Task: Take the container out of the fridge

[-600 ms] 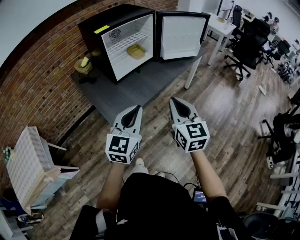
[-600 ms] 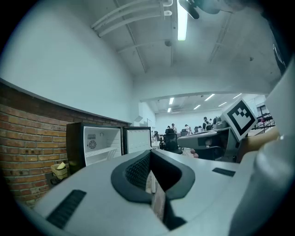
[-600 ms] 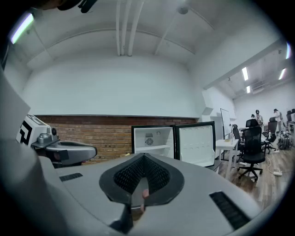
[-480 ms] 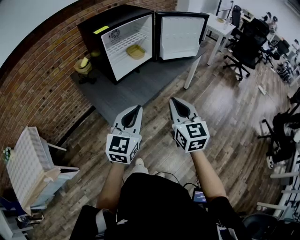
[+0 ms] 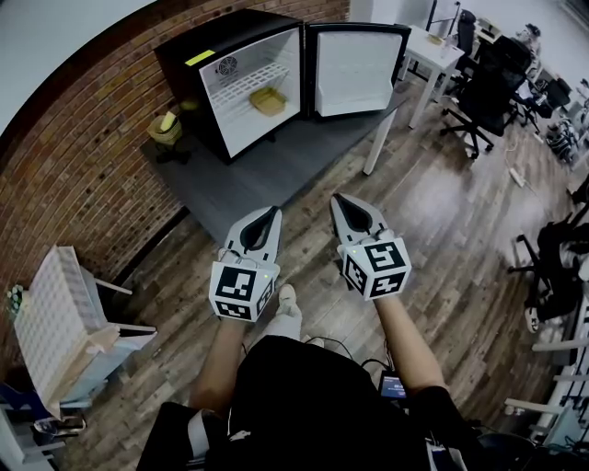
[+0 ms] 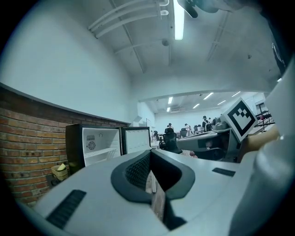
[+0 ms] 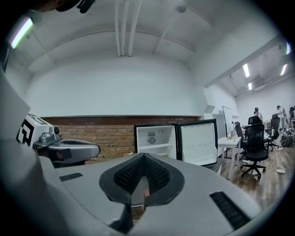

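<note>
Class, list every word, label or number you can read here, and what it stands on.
Nothing is legible.
Yellow sticker on the fridge top: too small to read.
Marker cubes on the left gripper and right gripper: patterns only, no letters.

The left gripper (image 6: 150,161) fills the lower half of the view, its dark ribbed pads (image 6: 137,169) pressed together with nothing between them. Beyond it the fridge (image 6: 99,145) stands against the brick wall (image 6: 27,138), its door (image 6: 135,140) swung open to the right and a yellowish stack (image 6: 60,171) just beside its left side. A black-and-white marker cube (image 6: 242,117) shows at the right, under a lit ceiling strip (image 6: 179,18).
</note>
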{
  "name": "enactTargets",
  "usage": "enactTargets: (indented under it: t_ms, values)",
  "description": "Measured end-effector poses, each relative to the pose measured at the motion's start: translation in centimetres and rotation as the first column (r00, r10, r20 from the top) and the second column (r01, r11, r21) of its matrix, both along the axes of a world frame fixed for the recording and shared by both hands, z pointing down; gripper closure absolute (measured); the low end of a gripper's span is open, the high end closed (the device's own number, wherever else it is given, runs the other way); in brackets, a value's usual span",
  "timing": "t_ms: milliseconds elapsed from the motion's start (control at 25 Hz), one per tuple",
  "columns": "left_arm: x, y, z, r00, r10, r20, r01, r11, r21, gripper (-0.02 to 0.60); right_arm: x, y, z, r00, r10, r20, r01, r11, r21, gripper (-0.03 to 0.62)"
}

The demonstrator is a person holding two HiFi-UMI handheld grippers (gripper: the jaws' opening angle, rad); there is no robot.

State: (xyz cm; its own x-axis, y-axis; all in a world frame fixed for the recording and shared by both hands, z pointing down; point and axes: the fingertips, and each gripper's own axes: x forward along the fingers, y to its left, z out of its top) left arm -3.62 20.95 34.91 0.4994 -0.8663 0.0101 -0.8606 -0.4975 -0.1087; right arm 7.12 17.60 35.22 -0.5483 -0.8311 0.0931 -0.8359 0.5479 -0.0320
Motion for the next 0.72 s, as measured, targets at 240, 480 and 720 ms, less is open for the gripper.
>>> enactTargets:
  t_ms: [240, 480, 720]
  values:
    - [-0.2, -2.2, 0.1, 1.0, -0.005, -0.008, 0.005, 1.0, -0.003, 0.568, -0.2, -2.0, 0.2, 1.0, -0.013, -0.006, 0.012, 1.0, -0.007, 0.554]
    - [-0.2, -6.0, 0.6, 1.0, -0.005, -0.004, 0.005, 1.0, -0.01, 0.568, -0.5, -5.7, 0.6, 1.0, -0.022, 0.0, 0.022, 1.0, -0.015, 0.554]
    - [-0.9, -10.7, 1.1, 1.0, -0.012, -0.007, 0.012, 1.0, -0.022, 0.568, -1.1, -10.5, 1.1, 1.0, -0.028, 0.004, 0.028, 0.999, -0.028, 0.554]
